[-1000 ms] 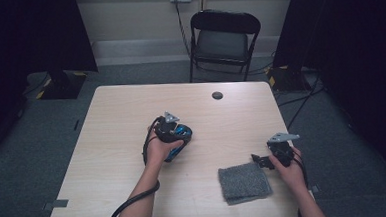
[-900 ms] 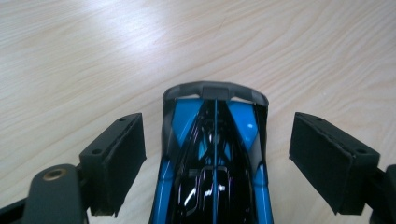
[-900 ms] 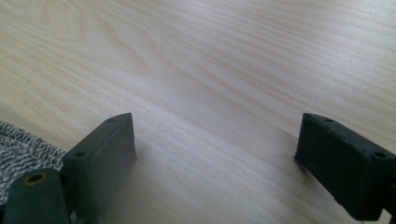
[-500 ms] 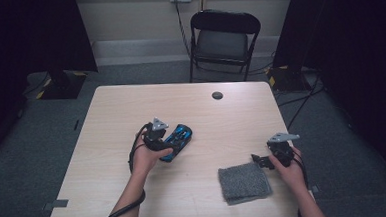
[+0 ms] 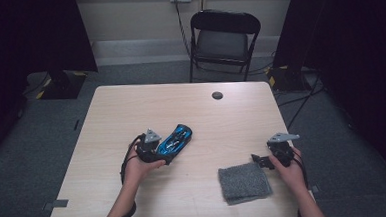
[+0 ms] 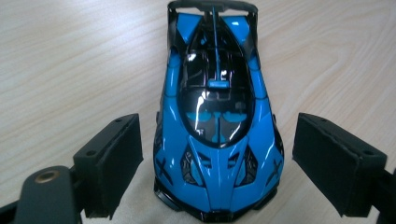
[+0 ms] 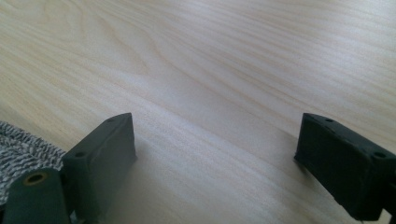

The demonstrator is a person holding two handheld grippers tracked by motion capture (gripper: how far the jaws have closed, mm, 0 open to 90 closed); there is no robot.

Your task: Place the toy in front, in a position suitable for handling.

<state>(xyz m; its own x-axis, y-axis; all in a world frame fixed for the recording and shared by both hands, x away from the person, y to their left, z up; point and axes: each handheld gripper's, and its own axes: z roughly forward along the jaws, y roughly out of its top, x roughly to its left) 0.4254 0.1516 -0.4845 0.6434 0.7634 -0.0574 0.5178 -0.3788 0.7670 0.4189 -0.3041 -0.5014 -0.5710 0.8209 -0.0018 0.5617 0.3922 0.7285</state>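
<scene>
Two tongs gape: left tongs [image 6: 212,175] straddle the blue toy car [image 6: 215,121] mid-tabletop [image 5: 106,123], probably untouched, so closing comes next; right tongs [image 7: 219,168] idle beside the grey cloth [image 5: 244,182].

L gripper [image 6: 215,154] backs off toward table's near-left; toy car [image 6: 215,116] now loose between its open fingers, not clamped.

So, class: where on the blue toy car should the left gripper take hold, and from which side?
Grip the car across its flanks near the nose, coming in from its front end. The left gripper already straddles the nose with jaws open, clear of both sides. The body looks narrow enough there to fit between them.
</scene>
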